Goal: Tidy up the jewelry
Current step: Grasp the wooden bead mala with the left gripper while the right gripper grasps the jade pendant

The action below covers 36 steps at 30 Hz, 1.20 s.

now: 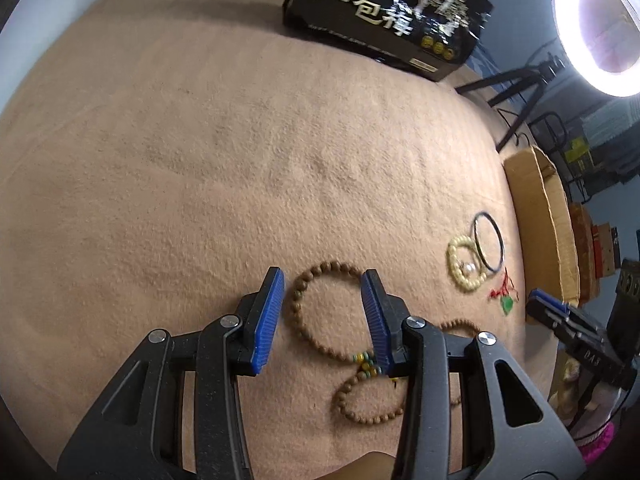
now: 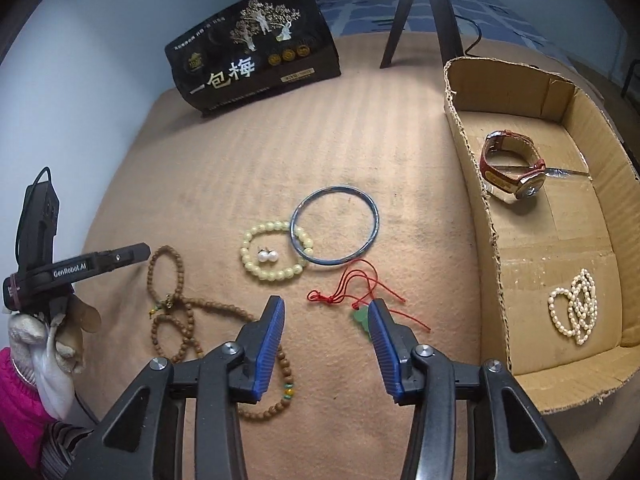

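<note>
Sorting under way: left gripper, jaws released, straddles the brown wooden bead strand mid-bench; right gripper, jaws released, nears the green pendant on red cord; next, close, then carry to the cardboard box at the bench's right edge.

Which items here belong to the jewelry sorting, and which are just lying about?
Job: cardboard box, watch, pearl strand, blue bangle, yellow bead bracelet, pearl earrings, red-cord jade pendant, brown bead strand.

Lying about: black snack bag, tripod, ring light.
</note>
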Each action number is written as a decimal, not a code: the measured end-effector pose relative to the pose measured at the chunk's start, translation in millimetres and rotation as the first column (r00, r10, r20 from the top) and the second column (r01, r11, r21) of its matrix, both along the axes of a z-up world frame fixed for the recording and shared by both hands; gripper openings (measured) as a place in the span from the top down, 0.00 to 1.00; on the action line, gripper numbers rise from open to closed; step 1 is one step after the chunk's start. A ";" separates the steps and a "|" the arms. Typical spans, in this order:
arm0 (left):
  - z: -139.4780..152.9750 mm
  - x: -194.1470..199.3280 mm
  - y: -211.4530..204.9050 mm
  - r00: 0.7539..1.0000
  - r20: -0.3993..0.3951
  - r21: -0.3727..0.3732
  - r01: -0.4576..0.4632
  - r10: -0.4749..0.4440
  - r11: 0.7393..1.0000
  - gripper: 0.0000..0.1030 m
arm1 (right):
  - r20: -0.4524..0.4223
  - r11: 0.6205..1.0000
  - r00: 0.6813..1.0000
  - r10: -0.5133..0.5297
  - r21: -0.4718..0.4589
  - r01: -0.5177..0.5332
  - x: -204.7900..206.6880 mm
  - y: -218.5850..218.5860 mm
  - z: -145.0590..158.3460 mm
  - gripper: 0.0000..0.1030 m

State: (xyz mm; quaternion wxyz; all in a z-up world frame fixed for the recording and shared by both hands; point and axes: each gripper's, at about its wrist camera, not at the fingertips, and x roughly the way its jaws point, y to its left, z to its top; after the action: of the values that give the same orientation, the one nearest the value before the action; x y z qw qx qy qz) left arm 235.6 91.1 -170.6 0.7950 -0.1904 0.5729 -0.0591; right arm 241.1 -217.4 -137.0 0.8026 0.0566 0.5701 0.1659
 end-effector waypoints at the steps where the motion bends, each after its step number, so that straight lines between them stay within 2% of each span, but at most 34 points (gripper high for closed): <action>1: -2.0 2.9 1.1 1.000 -0.005 -0.006 -0.006 0.006 1.000 0.61 | -0.003 1.000 1.000 -0.002 -0.002 0.002 1.3 -0.1 -0.9 0.56; 7: -13.5 11.9 6.4 0.999 -0.033 -0.050 -0.028 0.026 0.998 0.61 | -0.010 1.000 1.000 -0.001 -0.020 0.001 5.6 2.8 -6.6 0.56; 9: -19.2 12.4 4.8 0.998 -0.055 -0.079 -0.016 0.011 0.997 0.61 | -0.013 1.000 1.000 0.000 -0.025 0.000 7.4 4.1 -9.0 0.56; 13: -18.8 9.2 -8.0 0.998 -0.057 -0.082 0.032 -0.037 0.996 0.60 | -0.019 1.000 1.000 -0.004 -0.029 0.004 10.1 5.4 -12.7 0.56; 14: -18.1 8.1 -13.5 0.997 -0.056 -0.080 0.055 -0.060 0.995 0.58 | -0.020 1.000 1.000 -0.006 -0.030 0.006 11.1 6.2 -13.2 0.56; 16: -16.9 5.3 -23.2 0.995 -0.052 -0.070 0.087 -0.091 0.994 0.46 | -0.020 0.999 1.000 -0.015 -0.030 0.014 12.2 6.3 -13.6 0.56; 21: -13.9 -4.7 -50.4 0.979 -0.051 -0.025 0.198 -0.199 0.980 0.40 | -0.019 0.999 1.000 -0.008 -0.036 0.007 11.9 9.7 -14.2 0.56; 24: -12.9 -13.6 -69.6 0.959 -0.052 0.029 0.279 -0.277 0.960 0.36 | -0.025 0.999 1.000 -0.008 -0.043 0.007 11.8 10.6 -17.0 0.49; 29: -13.8 -29.3 -99.5 0.919 -0.052 0.154 0.394 -0.391 0.906 0.35 | -0.031 0.999 0.999 -0.013 -0.049 0.011 12.9 7.8 -21.5 0.49; 36: -15.3 -39.6 -112.6 0.892 -0.055 0.205 0.450 -0.449 0.869 0.33 | -0.036 0.997 0.999 0.004 -0.079 -0.007 12.3 11.8 -27.5 0.49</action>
State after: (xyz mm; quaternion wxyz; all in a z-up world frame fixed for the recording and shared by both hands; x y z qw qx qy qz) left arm 196.0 -21.5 -185.9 0.7735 0.0339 0.6065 -0.1805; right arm 253.4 -205.6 -164.5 0.7936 0.0263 0.5905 0.1445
